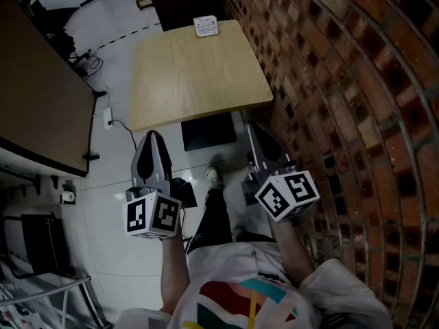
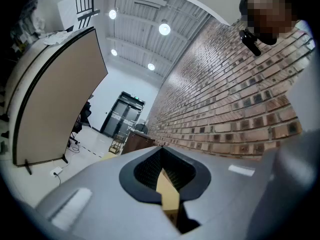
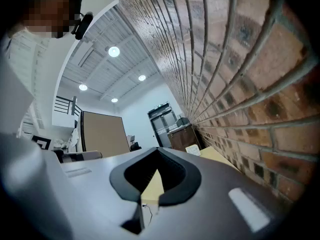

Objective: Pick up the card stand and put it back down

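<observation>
The card stand [image 1: 206,26], a small white printed card, stands upright at the far edge of the light wooden table [image 1: 199,74]. In the right gripper view the card stand [image 3: 193,149] shows far ahead on the table [image 3: 217,156]. Both grippers are held close to the person's body, short of the table's near edge. The left gripper [image 1: 152,137] is shut with nothing in it, its tips meeting in its own view [image 2: 161,148]. The right gripper [image 1: 252,127] is also shut and empty, as its own view shows [image 3: 157,150].
A brick wall [image 1: 343,81] runs close along the table's right side. A large beige partition board [image 1: 34,108] stands at the left, with cables on the white floor beside it. The table's dark base plate [image 1: 209,132] lies under its near edge. The person's shoe [image 1: 213,175] rests behind it.
</observation>
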Motion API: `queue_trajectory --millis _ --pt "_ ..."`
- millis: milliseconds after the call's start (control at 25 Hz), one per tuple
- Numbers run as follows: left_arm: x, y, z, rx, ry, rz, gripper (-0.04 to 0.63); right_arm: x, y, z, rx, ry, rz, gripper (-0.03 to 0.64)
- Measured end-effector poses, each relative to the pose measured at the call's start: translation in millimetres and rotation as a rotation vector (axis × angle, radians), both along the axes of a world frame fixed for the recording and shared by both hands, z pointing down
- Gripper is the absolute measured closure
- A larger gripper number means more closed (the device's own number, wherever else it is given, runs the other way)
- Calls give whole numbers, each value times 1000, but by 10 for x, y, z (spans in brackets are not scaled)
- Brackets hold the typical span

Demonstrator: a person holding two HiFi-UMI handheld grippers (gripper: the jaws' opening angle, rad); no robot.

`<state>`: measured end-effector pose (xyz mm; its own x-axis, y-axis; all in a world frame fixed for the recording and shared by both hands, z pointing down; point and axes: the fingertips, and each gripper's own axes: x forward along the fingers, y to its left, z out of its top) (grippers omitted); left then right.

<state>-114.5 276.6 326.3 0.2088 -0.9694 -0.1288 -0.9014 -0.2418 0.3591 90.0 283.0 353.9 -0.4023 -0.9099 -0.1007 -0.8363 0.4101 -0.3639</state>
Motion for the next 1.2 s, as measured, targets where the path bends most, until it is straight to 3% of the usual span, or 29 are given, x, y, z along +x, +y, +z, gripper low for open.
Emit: queue_trajectory --millis 280,480,600,920,1080,1200 --pt "-172 -1688 84 56 34 4 591 -116 -1673 158 34 26 26 604" --pt "-466 -3373 -355 95 28 22 591 -325 -3232 -283 60 65 86 604" --pt "-596 -4051 -517 81 16 21 591 -358 -3853 -451 60 74 123 604" --pt "-596 -4794 -131 -21 24 8 591 -201 -4658 27 -71 108 146 604" --pt "-674 -4922 -82 -49 31 -21 591 -329 -5044 103 -61 161 74 604" --pt "-665 -4959 30 -84 22 -41 591 -492 -5590 138 -34 227 7 254"
